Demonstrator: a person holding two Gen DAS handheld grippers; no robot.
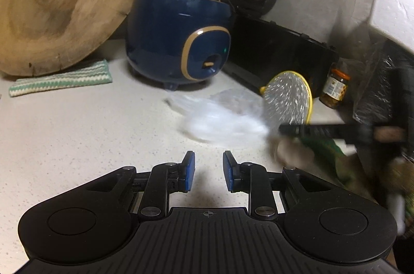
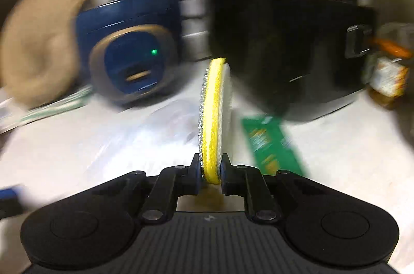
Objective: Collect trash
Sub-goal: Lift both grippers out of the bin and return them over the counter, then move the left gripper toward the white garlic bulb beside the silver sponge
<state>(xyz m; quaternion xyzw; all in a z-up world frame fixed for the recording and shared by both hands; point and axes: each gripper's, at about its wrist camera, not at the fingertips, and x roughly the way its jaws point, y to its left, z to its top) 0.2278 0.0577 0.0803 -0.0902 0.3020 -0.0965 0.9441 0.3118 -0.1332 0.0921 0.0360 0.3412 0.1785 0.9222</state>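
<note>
My right gripper (image 2: 210,170) is shut on the lower edge of a round scrub pad (image 2: 212,113) with a yellow rim and a silvery face, held upright above the counter. In the left wrist view the same scrub pad (image 1: 287,98) shows face-on, with the right gripper (image 1: 283,130) reaching in from the right. A crumpled clear plastic bag (image 1: 222,118) lies on the pale counter just beyond my left gripper (image 1: 208,165), which is open with nothing between its blue pads. A green packet (image 2: 271,144) lies flat to the right of the pad.
A blue rice cooker (image 1: 178,36) stands behind the bag, with a black appliance (image 1: 279,49) to its right. A round wooden board (image 1: 59,5) leans at the left over a striped cloth (image 1: 62,80). A jar (image 1: 335,89) and a white box (image 1: 393,10) crowd the right side.
</note>
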